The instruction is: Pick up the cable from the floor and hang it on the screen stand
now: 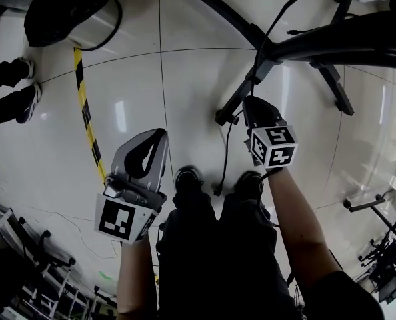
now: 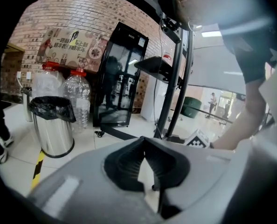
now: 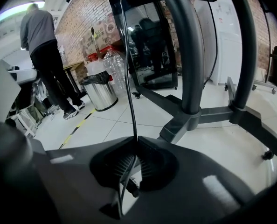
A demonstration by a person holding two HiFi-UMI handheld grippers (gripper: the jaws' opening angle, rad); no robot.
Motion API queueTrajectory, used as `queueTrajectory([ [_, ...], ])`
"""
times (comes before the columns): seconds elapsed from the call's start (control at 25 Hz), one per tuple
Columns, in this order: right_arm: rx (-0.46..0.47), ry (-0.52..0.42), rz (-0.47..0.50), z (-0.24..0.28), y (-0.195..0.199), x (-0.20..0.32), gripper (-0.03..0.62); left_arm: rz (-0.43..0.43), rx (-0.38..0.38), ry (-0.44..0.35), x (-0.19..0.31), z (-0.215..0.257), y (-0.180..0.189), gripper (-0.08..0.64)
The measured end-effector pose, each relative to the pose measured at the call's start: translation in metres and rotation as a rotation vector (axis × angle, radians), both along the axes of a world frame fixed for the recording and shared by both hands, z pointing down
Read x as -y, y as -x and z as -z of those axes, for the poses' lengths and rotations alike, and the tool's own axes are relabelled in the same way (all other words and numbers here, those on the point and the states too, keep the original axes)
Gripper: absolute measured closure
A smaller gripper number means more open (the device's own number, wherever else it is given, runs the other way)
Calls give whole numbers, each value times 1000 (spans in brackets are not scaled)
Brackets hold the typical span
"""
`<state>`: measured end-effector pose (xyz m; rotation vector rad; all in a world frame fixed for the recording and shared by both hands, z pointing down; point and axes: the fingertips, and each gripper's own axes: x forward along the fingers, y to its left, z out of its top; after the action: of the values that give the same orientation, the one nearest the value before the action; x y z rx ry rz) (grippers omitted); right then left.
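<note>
Right gripper view shows our right gripper (image 3: 135,143) pinched shut on the thin black cable (image 3: 128,78), held up just beside the big black metal screen stand (image 3: 190,69). Our left gripper (image 2: 143,143) is closed and empty. We think hanging it comes next.

The head view looks steeply down on the floor (image 1: 185,85), with the left gripper (image 1: 159,136) at 7 o'clock, the right gripper (image 1: 249,103) near centre, the screen stand (image 1: 251,59) at 1 o'clock and the bin (image 1: 65,12) at 11 o'clock. The left gripper view sits low and faces level over its fingers (image 2: 127,164), with the bin (image 2: 52,125) at 9 o'clock and the stand (image 2: 173,78) at 1 o'clock. The right gripper view faces likewise but close to the stand (image 3: 187,55), with the bin (image 3: 100,93) at 10 o'clock and the cable (image 3: 129,78) at 12 o'clock; all three views share the stand and the bin.
</note>
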<state>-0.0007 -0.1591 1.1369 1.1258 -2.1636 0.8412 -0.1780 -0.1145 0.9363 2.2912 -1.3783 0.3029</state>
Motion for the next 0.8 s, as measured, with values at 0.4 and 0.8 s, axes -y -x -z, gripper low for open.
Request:
queueTrajectory([
  [0.4,43,-33,206,98,33,-34,569,8,-36,-20,-1,80,-16,558],
  [0.8,107,-53,323,208,55,-78,571,1,-37,-25,-5,167,-31,558],
])
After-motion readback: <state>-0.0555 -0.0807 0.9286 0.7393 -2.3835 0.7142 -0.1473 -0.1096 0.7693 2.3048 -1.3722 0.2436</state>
